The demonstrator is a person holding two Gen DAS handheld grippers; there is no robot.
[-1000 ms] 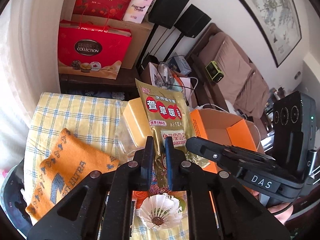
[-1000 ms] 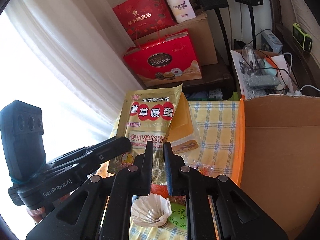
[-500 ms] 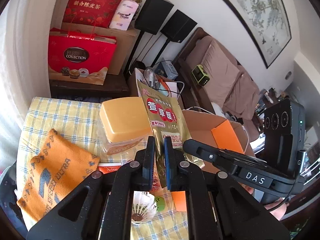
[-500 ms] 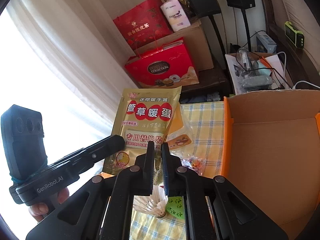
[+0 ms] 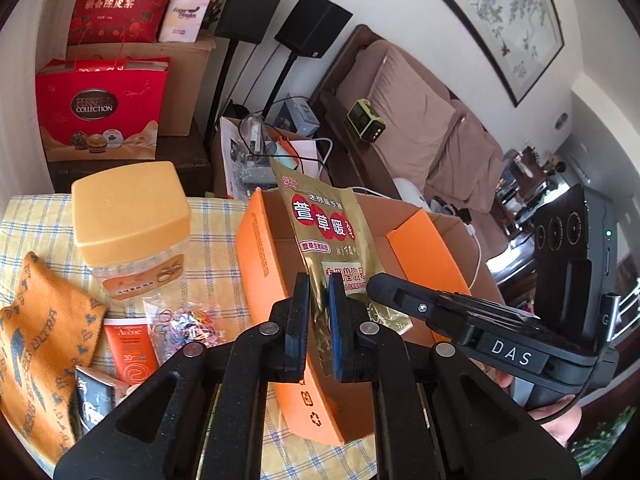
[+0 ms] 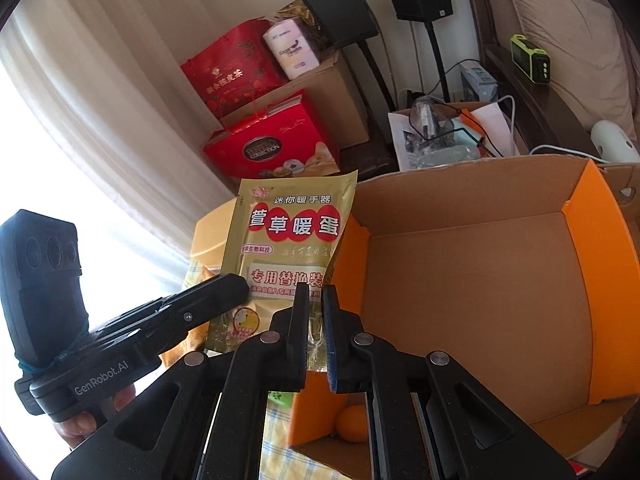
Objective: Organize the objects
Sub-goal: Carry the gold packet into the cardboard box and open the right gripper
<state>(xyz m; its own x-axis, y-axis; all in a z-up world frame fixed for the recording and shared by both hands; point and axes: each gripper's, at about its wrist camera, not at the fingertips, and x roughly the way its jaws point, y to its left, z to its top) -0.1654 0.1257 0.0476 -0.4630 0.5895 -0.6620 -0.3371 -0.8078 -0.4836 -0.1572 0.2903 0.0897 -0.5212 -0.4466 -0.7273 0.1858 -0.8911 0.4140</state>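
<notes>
A gold foil pouch (image 5: 328, 224) with red circles and Chinese print hangs upright in the air, its lower edge pinched by both grippers. My left gripper (image 5: 319, 292) is shut on the pouch's bottom, and my right gripper (image 6: 315, 296) is shut on the same pouch (image 6: 292, 232) next to it. Each gripper shows in the other's view: the right gripper (image 5: 378, 282) beside the pouch, the left gripper (image 6: 236, 284) at its lower left. The pouch is above the left wall of an open orange cardboard box (image 5: 260, 248), whose brown floor (image 6: 480, 280) is mostly bare.
On the yellow checked cloth left of the box stand a clear jar with an orange lid (image 5: 128, 216), an orange knitted cloth (image 5: 40, 340), an orange Avène tube (image 5: 130, 348) and a bag of coloured bands (image 5: 184, 320). An orange ball (image 6: 352, 424) lies in the box's near corner.
Both grippers have carried the pouch rightward, from above the jar and tablecloth to above the box's left wall. The shuttlecock below has dropped out of view.
</notes>
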